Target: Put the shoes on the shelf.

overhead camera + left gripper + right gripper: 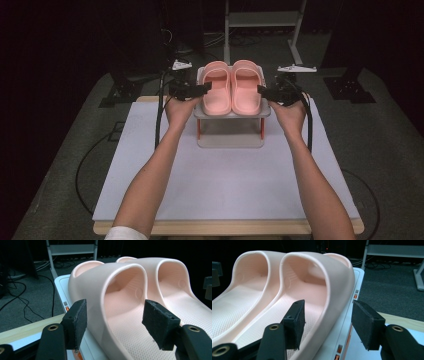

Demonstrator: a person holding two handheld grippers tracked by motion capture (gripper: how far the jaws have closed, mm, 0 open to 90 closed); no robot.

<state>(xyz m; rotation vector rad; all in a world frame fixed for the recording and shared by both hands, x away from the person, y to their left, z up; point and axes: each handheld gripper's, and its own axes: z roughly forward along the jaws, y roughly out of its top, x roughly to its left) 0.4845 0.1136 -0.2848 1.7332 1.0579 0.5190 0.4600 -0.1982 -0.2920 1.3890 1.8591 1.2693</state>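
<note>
Two pink slippers (pixel 231 87) sat side by side on a small raised rack (pixel 231 131) at the worktop's (pixel 225 185) far edge. The left hand-held gripper (pixel 115 325) straddled the left slipper's outer wall, spread; the right hand-held gripper (pixel 327 323) likewise, spread.

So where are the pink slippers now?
In the high view, the pink slippers lie side by side on the small grey rack at the table's far middle, between the left gripper and right gripper.

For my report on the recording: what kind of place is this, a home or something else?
Probably a lab or recording studio, not a home. A white-covered table stands alone against dark surroundings, cables trail over grey carpet, and a metal frame stands behind. Pink slippers sit staged on a small rack.
</note>
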